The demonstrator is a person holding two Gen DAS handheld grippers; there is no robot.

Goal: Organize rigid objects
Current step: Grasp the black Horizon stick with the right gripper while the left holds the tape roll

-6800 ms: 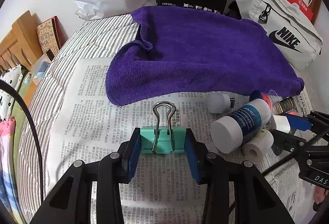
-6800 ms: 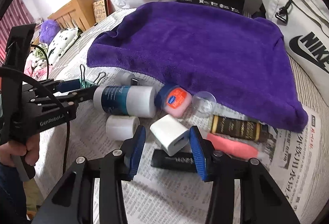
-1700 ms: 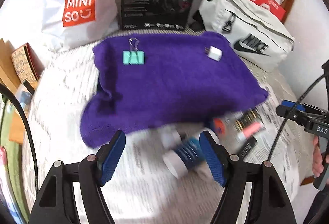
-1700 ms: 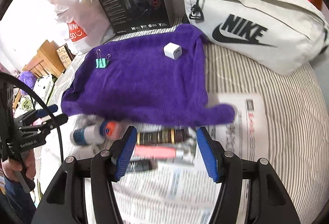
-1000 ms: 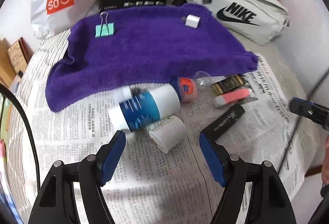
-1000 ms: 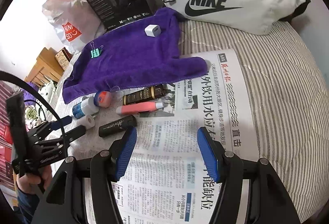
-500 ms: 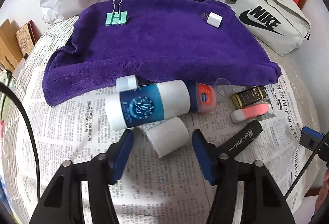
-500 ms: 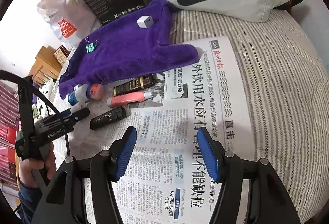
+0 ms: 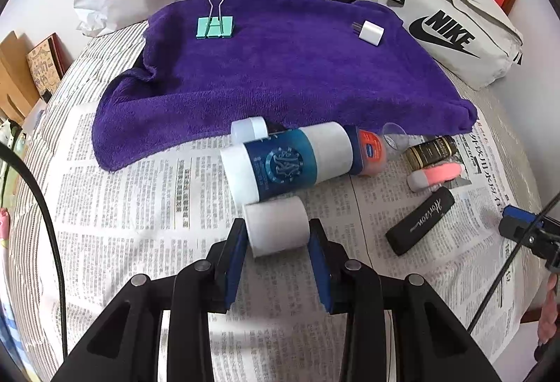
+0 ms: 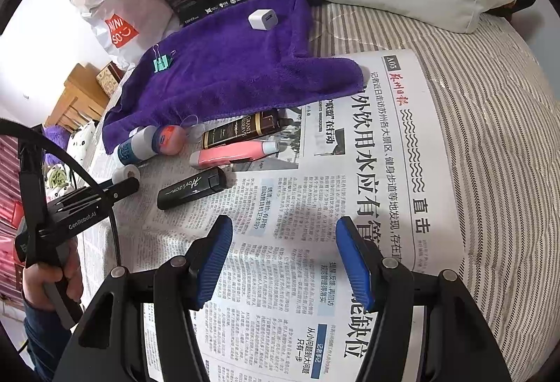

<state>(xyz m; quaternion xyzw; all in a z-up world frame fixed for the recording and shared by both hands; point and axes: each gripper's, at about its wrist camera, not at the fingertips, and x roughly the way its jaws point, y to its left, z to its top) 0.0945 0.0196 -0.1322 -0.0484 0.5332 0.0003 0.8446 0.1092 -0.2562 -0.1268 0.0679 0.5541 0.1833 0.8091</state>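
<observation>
The left gripper (image 9: 278,242) has just been closing and now clamps the small white cylinder (image 9: 276,227) lying on the newspaper (image 9: 140,207), just in front of the blue-and-white bottle (image 9: 285,165). It looks light, stiff and smooth, so holding its curved sides mid-length seems wise against rolling. The right gripper (image 10: 283,259) hangs apart and empty.

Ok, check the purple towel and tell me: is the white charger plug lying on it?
Yes, the white charger plug lies on the purple towel near its far right corner, across from the green binder clip.
</observation>
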